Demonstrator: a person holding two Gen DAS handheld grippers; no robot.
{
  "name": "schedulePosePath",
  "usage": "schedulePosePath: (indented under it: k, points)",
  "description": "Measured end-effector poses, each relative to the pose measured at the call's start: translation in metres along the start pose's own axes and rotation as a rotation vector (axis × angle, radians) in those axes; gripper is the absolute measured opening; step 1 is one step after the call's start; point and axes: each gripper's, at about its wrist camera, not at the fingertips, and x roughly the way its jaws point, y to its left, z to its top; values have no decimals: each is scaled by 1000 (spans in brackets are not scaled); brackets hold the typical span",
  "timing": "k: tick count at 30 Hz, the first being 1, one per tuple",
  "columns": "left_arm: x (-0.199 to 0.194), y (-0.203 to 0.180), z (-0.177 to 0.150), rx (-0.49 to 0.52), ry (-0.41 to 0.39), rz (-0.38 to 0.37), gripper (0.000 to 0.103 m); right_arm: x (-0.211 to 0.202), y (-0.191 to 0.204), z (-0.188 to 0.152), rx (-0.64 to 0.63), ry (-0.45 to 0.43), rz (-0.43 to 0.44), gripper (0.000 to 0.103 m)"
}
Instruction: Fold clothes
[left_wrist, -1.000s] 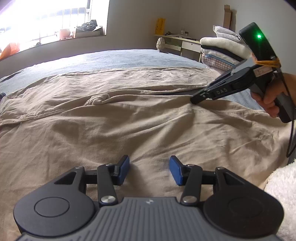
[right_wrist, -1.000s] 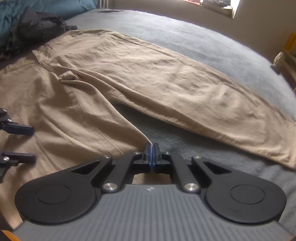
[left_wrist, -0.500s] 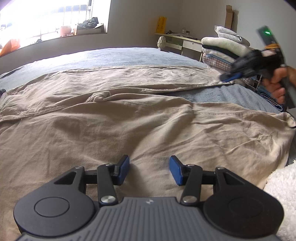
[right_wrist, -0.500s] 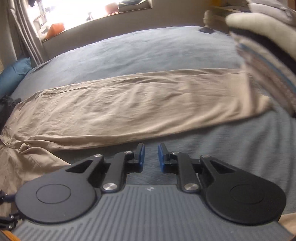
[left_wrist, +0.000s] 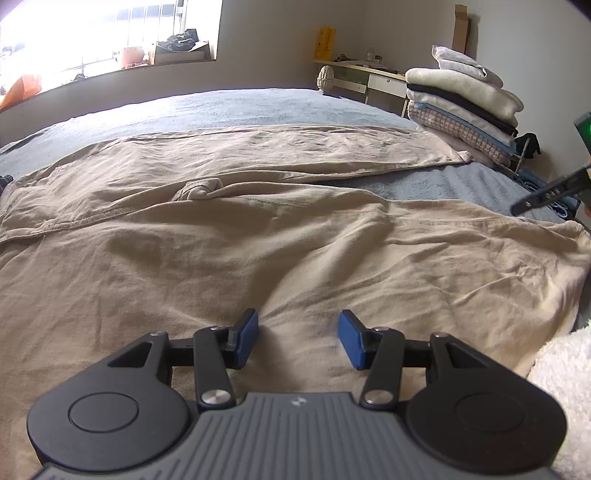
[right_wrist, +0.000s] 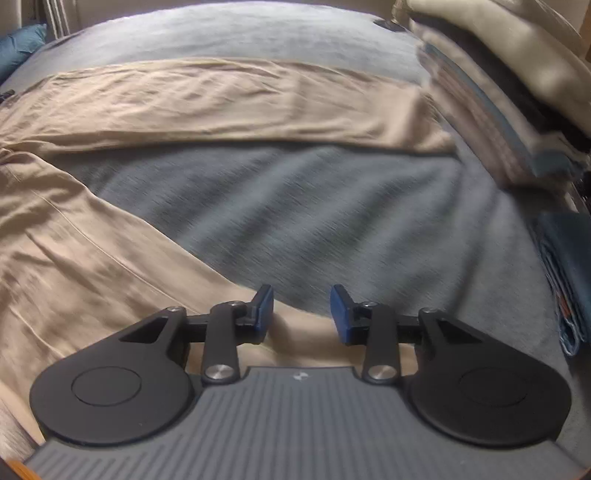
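the creased beige cotton trousers (left_wrist: 258, 236) lie spread on the grey-blue bedcover (right_wrist: 295, 206), legs splayed apart. soft, light and limp, they are best pinched at a hem or waistband. the left gripper (left_wrist: 298, 338) hangs spread above the cloth, empty; the right gripper (right_wrist: 301, 314) is opening, holding nothing. a stack of folded clothes (left_wrist: 465, 107), blurred, possibly touches the far hem.

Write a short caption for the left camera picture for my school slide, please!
Left gripper hovers open over tan trousers spread across a blue-grey bed, folded clothes stacked behind.
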Motion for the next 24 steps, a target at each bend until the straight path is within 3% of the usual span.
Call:
schedulePosePath:
  k: [7, 11, 15, 18, 20, 24]
  points:
    - [1, -1, 1, 9, 7, 6, 50, 1, -11, -23, -190, 68, -6, 43]
    - [2, -2, 1, 14, 12, 11, 51, 8, -8, -12, -291, 76, 14, 49]
    - [2, -3, 2, 17, 15, 17, 51, 26, -1, -6, -386, 144, 49, 50]
    - [2, -3, 2, 16, 16, 19, 51, 30, -1, -3, -370, 176, 90, 33]
    - [2, -3, 2, 17, 16, 20, 51, 26, 7, -5, -388, 171, 83, 5]
    - [3, -3, 1, 18, 15, 20, 51, 14, 19, -12, -442, 83, -24, 0]
